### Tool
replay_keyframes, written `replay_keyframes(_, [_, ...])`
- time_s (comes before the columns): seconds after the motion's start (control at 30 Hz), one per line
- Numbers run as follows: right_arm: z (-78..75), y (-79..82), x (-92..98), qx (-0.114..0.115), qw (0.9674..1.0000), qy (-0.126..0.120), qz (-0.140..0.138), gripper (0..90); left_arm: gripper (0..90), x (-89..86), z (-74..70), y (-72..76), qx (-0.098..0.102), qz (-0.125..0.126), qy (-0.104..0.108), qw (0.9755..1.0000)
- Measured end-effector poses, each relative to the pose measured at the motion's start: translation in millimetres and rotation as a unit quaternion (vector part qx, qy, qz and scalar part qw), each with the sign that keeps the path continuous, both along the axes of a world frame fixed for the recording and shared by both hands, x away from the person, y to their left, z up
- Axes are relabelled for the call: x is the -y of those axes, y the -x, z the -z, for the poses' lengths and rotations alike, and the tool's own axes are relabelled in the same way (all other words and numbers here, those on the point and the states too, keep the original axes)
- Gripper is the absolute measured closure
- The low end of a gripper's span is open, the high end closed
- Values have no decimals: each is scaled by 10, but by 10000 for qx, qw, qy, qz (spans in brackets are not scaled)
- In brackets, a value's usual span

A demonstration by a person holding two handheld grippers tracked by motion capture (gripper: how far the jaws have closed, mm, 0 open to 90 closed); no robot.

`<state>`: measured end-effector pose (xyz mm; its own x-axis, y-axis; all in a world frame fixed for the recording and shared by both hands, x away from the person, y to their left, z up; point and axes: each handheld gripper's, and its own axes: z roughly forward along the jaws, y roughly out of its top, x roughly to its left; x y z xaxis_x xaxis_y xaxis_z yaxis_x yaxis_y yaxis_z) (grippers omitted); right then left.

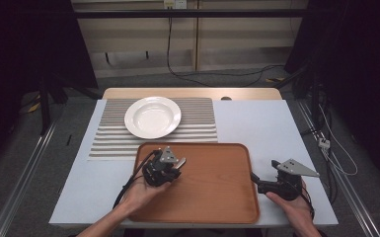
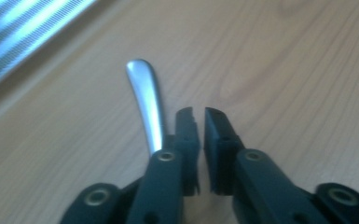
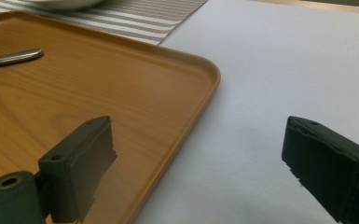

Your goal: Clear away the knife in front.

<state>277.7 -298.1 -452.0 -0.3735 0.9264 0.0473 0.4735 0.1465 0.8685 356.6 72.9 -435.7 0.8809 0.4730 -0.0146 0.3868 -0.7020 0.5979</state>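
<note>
The left hand-held gripper (image 1: 176, 167) is over the far left part of the wooden tray (image 1: 217, 197), and its jaws are closed together with only a thin slit between them. In the left gripper view, the metal utensil handle (image 2: 145, 100) lies on the tray just beside the left jaw, not between the two jaws, so the jaws have closed on nothing. The handle's long axis runs almost parallel to the jaws, with its rounded end pointing away from the hand-held gripper toward the striped mat (image 1: 128, 138). The other end goes under the jaw, so I cannot tell whether it is a spoon, a fork or a knife.

I judge that the coming move depends on this small side offset: the jaws must open and shift sideways, toward the handle, until it sits between them.

The left hand (image 1: 145, 195) is clearly the nearer one. The right hand-held gripper (image 1: 254, 178) rests at the right edge of the tray, well apart from the utensil, with its jaws wide apart, one over the tray rim and one over the white surface (image 1: 276, 128).

Counted: one utensil, one tray, one white plate (image 1: 152, 117) on the mat at the far side, one mat, two hand-held grippers.
</note>
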Motion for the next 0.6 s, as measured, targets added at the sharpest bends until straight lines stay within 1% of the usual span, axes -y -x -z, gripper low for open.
replay_keyframes(0.03, [-2,2,-4,-1,10000,-4,2,91,900,14,31,-1,-43,11,-61,10000])
replay_keyframes(0.1, [-2,0,-14,-1,10000,8,-7,90,900,27,41,19,25,-79,-24,10000])
replay_keyframes(0.13, [-1,-2,-18,-3,10000,9,-11,91,900,20,30,11,8,-70,-104,9999])
replay_keyframes(0.2, [0,-5,-18,-2,10000,-18,-12,90,900,12,35,6,43,-201,-110,9997])
replay_keyframes(0.27, [5,-7,-19,-25,10000,-20,-14,90,900,-11,33,-23,94,-232,-174,9995])
replay_keyframes(0.3, [5,-7,-20,-28,10000,-15,-12,90,900,-28,34,-42,43,-225,-152,9996])
replay_keyframes(0.33, [6,-7,-21,-25,10000,-17,-13,90,900,-31,39,-46,24,-285,-104,9995])
replay_keyframes(0.4, [5,-5,-19,-19,10000,-10,-10,90,900,-35,29,-43,121,-295,-255,9992])
replay_keyframes(0.57, [0,-2,-15,-5,10000,6,-1,90,900,-89,24,-57,72,-425,-266,9987])
replay_keyframes(0.6, [0,-3,-17,-6,10000,4,0,91,900,-104,29,-58,45,-527,-183,9984])
